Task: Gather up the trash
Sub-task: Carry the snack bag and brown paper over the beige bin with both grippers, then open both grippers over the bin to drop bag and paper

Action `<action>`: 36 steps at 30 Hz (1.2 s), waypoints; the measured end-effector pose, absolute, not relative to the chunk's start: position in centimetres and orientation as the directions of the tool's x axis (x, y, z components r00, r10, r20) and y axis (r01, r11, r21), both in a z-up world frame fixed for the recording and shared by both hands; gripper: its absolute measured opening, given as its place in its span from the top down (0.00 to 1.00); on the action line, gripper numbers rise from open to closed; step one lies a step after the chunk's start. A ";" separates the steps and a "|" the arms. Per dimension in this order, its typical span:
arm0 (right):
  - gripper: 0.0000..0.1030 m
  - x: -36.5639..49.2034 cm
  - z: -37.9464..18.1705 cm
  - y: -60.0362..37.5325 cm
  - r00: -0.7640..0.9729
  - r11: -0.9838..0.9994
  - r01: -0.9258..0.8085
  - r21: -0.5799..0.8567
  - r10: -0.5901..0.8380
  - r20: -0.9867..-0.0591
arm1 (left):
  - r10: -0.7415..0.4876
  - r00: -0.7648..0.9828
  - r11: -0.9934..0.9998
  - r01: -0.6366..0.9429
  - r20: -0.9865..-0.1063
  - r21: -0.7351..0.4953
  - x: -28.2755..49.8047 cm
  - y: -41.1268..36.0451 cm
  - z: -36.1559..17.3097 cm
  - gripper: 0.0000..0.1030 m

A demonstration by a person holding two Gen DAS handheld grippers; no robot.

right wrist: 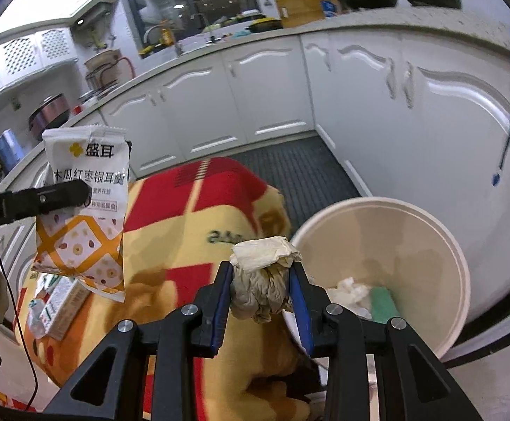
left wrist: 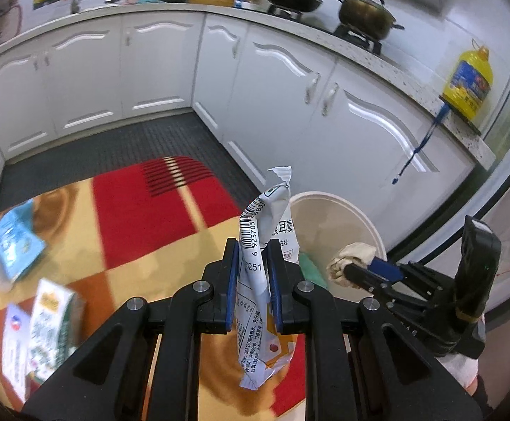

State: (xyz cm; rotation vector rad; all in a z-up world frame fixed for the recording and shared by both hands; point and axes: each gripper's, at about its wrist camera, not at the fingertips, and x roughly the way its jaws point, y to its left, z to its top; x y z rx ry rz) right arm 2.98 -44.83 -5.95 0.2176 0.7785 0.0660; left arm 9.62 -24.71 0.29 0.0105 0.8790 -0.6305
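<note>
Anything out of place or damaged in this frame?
Cartons and a packet lie askew on the blanket. The snack wrapper in the left gripper is torn open.

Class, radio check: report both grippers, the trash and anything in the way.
Left gripper shut on snack wrapper. Right gripper shut on crumpled paper. Bin ahead, nothing blocking.

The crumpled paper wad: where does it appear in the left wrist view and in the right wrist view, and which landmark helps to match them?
Left wrist view: the crumpled paper wad sits right of centre, shut in the right gripper, before the bin.
Right wrist view: it is at lower centre, between the blue pads, left of the bin.
Shared landmark: the round beige trash bin.
</note>
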 end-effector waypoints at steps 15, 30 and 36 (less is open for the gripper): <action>0.69 1.8 -10.1 -51.2 0.667 0.952 0.168 0.254 0.080 -0.741 | -0.538 0.406 0.793 0.541 -0.739 -0.281 12.5 -35.0 -3.3 0.87; 0.57 1.2 -11.5 -52.6 0.638 0.941 0.220 0.256 0.059 -0.768 | -0.546 0.359 0.780 0.546 -0.757 -0.304 12.4 -37.2 -5.6 0.52; 0.56 1.4 -11.7 -52.1 0.640 0.941 0.206 0.269 0.079 -0.765 | -0.549 0.369 0.777 0.556 -0.750 -0.296 11.4 -35.7 -4.1 0.52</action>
